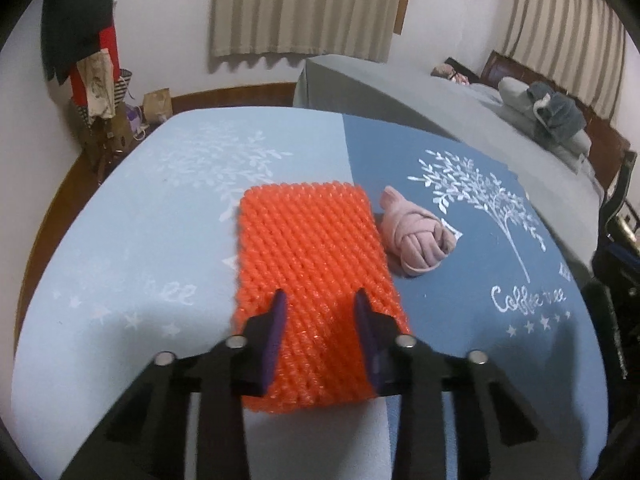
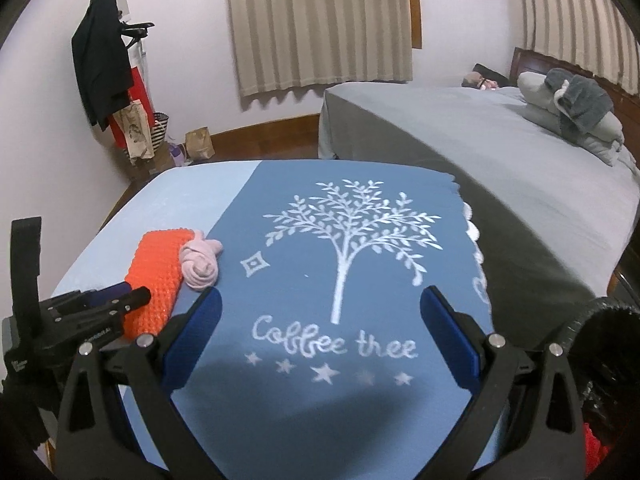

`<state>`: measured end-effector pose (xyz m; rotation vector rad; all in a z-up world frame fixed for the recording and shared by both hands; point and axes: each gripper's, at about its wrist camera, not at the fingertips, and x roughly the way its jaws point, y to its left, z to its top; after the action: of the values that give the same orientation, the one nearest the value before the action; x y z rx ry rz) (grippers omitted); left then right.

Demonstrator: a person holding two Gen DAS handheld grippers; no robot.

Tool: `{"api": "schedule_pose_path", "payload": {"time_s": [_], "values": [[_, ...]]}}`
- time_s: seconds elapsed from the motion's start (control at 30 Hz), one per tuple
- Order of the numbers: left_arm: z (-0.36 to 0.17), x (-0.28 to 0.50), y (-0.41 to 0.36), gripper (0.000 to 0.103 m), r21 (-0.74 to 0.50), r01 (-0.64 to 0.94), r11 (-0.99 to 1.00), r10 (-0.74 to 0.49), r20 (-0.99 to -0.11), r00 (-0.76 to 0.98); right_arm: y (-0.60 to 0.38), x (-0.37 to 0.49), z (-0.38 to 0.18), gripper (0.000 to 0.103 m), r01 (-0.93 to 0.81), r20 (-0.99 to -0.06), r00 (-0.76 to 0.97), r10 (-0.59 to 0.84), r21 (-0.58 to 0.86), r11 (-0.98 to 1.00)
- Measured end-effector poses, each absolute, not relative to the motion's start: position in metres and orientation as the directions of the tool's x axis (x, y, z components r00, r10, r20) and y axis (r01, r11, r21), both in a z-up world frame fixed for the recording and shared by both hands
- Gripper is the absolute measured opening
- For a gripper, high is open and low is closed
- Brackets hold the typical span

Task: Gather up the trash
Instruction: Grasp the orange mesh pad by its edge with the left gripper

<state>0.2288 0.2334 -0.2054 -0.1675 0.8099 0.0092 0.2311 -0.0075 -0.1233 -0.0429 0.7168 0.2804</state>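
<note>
Left claw [image 1: 320, 300] spread, low over near end of orange mesh [image 1: 312, 256] on tabletop [image 1: 120, 220]. Right claw [image 2: 320, 300] spread wide, nothing between. Pink knot [image 1: 414, 236] right of mesh.

A blue two-tone tablecloth [image 2: 360, 408] printed with a white tree and "Coffee tree" covers the table. Beyond it stands a grey-sheeted bed [image 2: 500, 152] with folded bedding [image 2: 572, 116]. Striped beige curtains [image 2: 320, 20] hang behind, a coat rack [image 2: 104, 60] at left.

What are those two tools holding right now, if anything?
Nothing. The left tool hangs open over the orange mat's near end; the right tool is open above the tablecloth.
</note>
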Motion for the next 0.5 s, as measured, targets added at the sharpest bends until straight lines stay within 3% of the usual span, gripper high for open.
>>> {"api": "schedule_pose_path", "payload": {"time_s": [0.1, 0.33, 0.37, 0.43, 0.5], "values": [[-0.205, 0.228, 0.241, 0.003, -0.140, -0.090, 0.986, -0.039, -0.719, 0.694, 0.005, 0.238, -0.126, 0.097, -0.280, -0.659, 0.709, 0.252, 0.065, 0.958], [-0.196, 0.222, 0.251, 0.000, -0.166, -0.084, 0.982, -0.058, -0.702, 0.710, 0.028, 0.248, -0.130, 0.097, -0.302, -0.668, 0.692, 0.272, 0.075, 0.951], [-0.195, 0.222, 0.252, 0.002, -0.172, -0.084, 0.982, -0.063, -0.705, 0.706, 0.029, 0.250, -0.130, 0.097, -0.304, -0.670, 0.690, 0.273, 0.075, 0.950], [-0.195, 0.221, 0.253, 0.018, -0.179, -0.082, 0.980, -0.071, -0.709, 0.702, 0.030, 0.251, -0.129, 0.097, -0.305, -0.670, 0.690, 0.274, 0.074, 0.950], [-0.198, 0.222, 0.253, 0.053, -0.169, -0.094, 0.981, -0.057, -0.718, 0.694, 0.030, 0.251, -0.129, 0.097, -0.306, -0.672, 0.689, 0.273, 0.073, 0.949]]}}
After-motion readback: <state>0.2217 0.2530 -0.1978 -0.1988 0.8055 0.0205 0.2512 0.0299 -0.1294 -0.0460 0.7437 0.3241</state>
